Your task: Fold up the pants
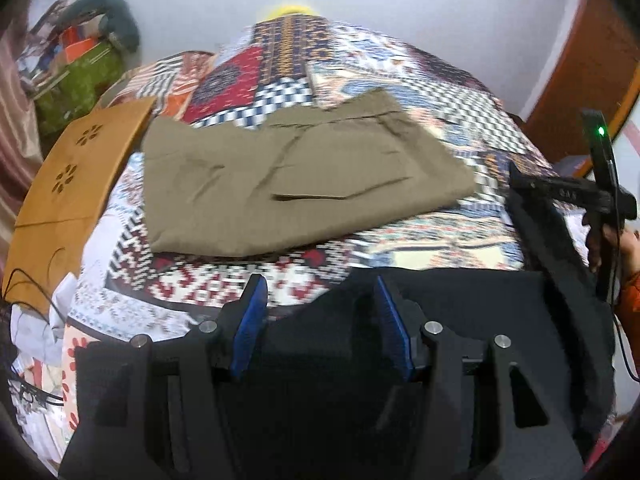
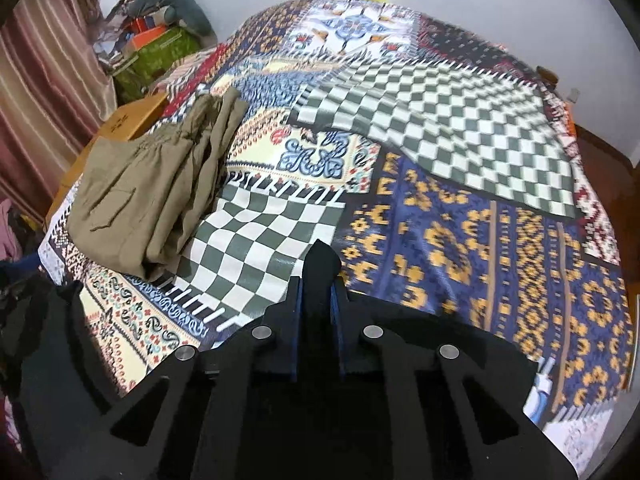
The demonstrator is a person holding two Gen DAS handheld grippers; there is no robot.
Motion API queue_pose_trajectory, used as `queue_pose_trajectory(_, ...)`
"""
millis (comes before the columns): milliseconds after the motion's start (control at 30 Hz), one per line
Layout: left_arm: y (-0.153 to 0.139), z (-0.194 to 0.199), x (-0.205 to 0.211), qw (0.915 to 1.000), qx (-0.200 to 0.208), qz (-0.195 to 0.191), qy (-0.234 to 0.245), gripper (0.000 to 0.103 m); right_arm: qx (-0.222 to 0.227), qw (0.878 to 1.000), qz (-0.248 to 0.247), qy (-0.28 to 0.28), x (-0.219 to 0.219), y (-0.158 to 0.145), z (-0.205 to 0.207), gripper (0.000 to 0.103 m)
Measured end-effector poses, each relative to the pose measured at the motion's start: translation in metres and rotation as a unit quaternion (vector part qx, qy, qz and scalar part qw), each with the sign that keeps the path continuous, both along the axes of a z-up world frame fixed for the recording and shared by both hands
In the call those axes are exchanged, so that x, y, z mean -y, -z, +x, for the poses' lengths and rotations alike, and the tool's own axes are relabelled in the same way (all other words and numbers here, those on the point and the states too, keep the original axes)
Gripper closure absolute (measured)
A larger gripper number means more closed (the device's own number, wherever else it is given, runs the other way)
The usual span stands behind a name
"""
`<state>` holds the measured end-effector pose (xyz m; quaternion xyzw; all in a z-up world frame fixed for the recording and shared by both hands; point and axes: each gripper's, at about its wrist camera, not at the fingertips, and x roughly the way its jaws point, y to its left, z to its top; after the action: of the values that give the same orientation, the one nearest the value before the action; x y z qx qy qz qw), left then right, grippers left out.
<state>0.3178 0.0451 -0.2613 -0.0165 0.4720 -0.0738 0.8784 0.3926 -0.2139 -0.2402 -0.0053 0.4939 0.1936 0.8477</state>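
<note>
Patchwork bedspread [image 2: 440, 200] covers the bed; we see folded khaki pants [image 1: 288, 180] lying at its ten o'clock. Our left gripper [image 1: 320, 304] has its jaws spread over black pants [image 1: 460, 292], mostly hidden. Our right gripper [image 2: 318, 292] pinches that black cloth.

Patchwork bedspread [image 2: 460, 208] over bed; white wall [image 1: 400, 0]; striped curtain [image 2: 52, 64] left; wooden board [image 1: 72, 184].

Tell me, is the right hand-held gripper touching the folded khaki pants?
Apart. The right wrist view shows the right hand-held gripper shut on black cloth, with patterned bedspread plainly visible between it and the folded khaki pants.
</note>
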Motion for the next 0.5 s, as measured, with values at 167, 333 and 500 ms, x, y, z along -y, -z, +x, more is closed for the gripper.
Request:
queue_pose_trajectory(167, -0.025, -0.018, 0.038, 0.9994, 0.009, -0.017, 0.030, 0.040, 0.039, 0.999, 0.020, 0.020, 0.021, -0.042, -0.025, 0.092)
queue_pose_trajectory(333, -0.048, -0.035, 0.068, 0.9980, 0.019, -0.043, 0.042, 0.035, 0.075, 0.996, 0.037, 0.041, 0.051, -0.082, -0.061, 0.092)
queue_pose_trajectory(500, -0.056, -0.058, 0.103, 0.9949, 0.009, -0.068, 0.074, 0.033, 0.087, 0.992, 0.048, 0.075, 0.085, -0.096, -0.086, 0.092)
